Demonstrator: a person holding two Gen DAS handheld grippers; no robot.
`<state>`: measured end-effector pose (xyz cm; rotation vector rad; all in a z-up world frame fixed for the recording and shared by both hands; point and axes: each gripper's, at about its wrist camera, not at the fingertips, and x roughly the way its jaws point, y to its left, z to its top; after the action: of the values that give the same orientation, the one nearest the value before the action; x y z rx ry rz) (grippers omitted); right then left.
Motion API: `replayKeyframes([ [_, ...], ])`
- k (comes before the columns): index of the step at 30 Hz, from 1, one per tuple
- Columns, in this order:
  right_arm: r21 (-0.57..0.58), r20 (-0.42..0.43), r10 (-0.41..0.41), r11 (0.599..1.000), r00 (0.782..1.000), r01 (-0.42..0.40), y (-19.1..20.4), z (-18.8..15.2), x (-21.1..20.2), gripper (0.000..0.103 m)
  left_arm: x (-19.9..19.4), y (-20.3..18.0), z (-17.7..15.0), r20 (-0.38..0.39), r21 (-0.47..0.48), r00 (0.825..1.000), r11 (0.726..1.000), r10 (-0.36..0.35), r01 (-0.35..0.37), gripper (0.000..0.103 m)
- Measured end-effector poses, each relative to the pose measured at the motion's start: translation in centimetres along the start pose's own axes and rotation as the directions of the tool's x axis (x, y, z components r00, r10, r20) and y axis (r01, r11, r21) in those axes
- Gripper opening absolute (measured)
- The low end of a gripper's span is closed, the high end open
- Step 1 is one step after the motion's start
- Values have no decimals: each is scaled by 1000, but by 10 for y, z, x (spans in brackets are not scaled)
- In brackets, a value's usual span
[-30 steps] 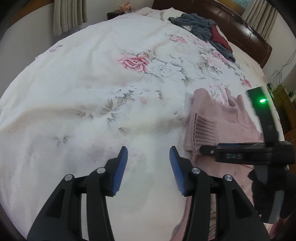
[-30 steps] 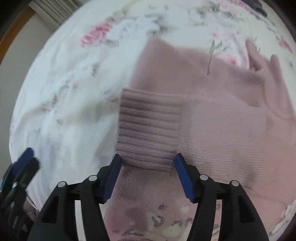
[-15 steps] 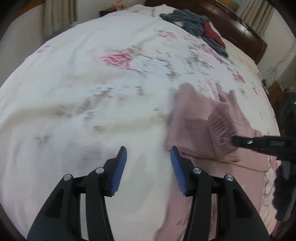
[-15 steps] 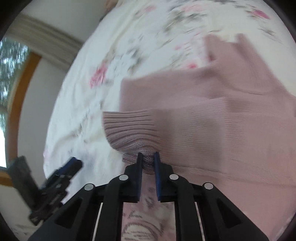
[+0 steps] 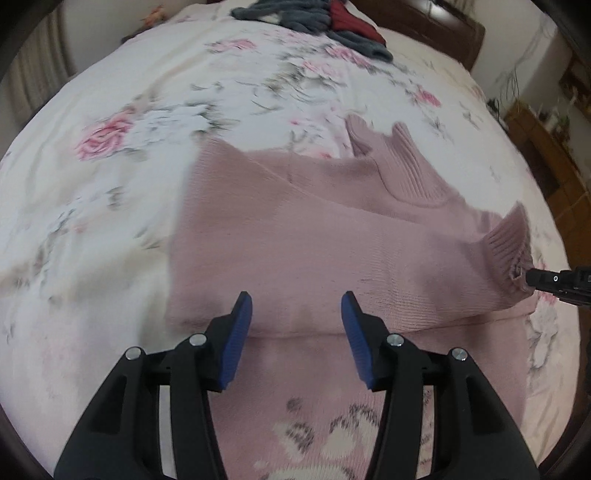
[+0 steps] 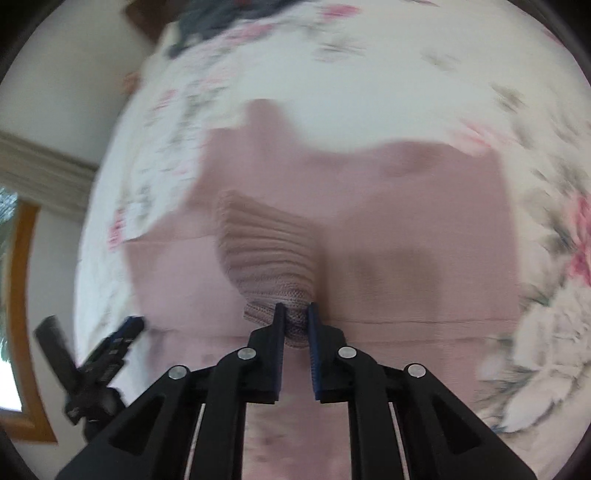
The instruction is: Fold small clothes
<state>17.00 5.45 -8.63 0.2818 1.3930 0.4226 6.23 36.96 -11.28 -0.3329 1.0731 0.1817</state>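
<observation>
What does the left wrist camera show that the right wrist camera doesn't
Only the left wrist view shows the open left gripper head-on, the sweater's ribbed collar and a red garment on the far pile. Only the right wrist view shows the right gripper shut on the ribbed cuff up close, plus a wooden window frame. Both show the pink sweater on the floral bedspread.

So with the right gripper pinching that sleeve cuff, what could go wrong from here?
The right gripper holds only the edge of the ribbed cuff, so the knit may slip free. The left gripper is open above the pink sweater, pinning nothing, so pulling the sleeve could drag the body and spoil the fold.
</observation>
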Motion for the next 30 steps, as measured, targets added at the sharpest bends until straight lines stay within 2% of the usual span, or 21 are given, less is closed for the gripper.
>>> replayKeyframes([
  [2,58,-10,-34,998,999,35,-27,-1,6,14,12,-4,1,-27,8,999,1000,21,-21,50],
  [4,73,-8,-147,986,989,148,-45,-4,7,17,23,-4,1,-59,4,998,999,39,-39,50],
  [5,80,-3,-172,982,985,172,-51,-6,5,17,27,-3,1,-75,0,996,999,50,-50,50],
  [7,82,16,-160,984,987,158,-57,-9,-3,17,26,-1,1,-79,-11,996,999,49,-50,50],
  [9,48,54,-138,990,989,135,-48,-9,-12,18,19,-7,5,-50,-3,998,999,40,-40,50],
  [12,-21,78,-63,998,995,65,-27,-2,-14,18,16,-23,13,-25,35,999,999,26,-25,55],
  [14,-74,62,-43,996,997,48,-12,2,-5,18,23,-38,17,-34,80,999,997,22,-19,56],
  [17,-142,6,-87,986,996,87,0,0,16,19,37,-50,17,-66,126,998,992,13,-4,56],
  [19,-145,-42,-117,983,992,110,-7,-3,28,19,48,-50,15,-91,148,995,989,36,-22,56],
  [22,-122,-50,-194,975,980,187,-35,-6,32,18,60,-36,9,-118,167,991,985,67,-47,57],
  [25,-39,-70,-91,995,993,88,-64,-3,32,11,64,-25,8,-119,168,990,984,79,-58,64],
  [30,-44,-97,-80,996,992,76,-71,5,32,10,66,-15,10,-139,145,989,989,49,-28,64],
])
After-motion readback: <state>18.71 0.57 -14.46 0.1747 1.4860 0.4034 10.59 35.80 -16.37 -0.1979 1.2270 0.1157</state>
